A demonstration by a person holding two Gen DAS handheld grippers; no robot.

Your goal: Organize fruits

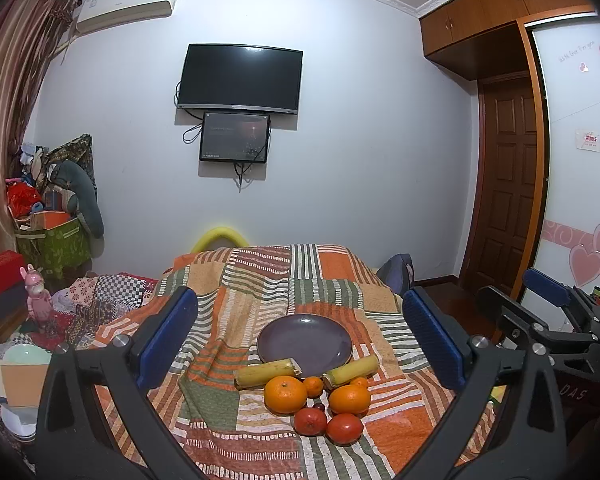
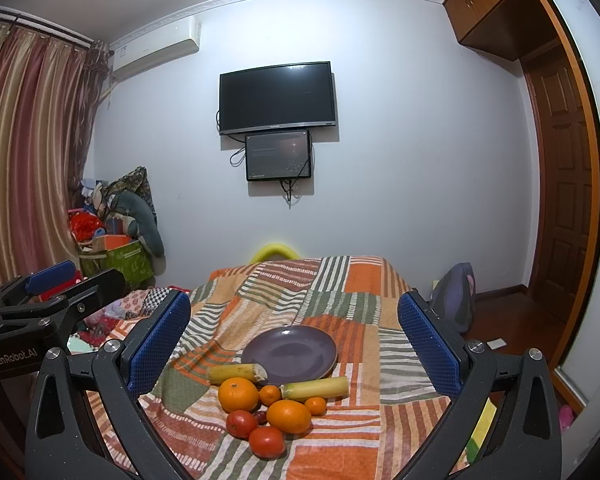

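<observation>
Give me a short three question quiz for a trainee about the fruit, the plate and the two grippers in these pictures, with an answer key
1. True or false: the round purple plate already holds fruit.
2. How many small orange mandarins lie among the pile? A) one B) two C) four
3. Fill in: both the left gripper and the right gripper have their jaws ____.

Key
1. False; the plate is bare, though two yellow-green sugarcane pieces lie at its near rim.
2. B; they sit by the two large oranges and two red tomatoes.
3. Open, holding nothing.
</observation>
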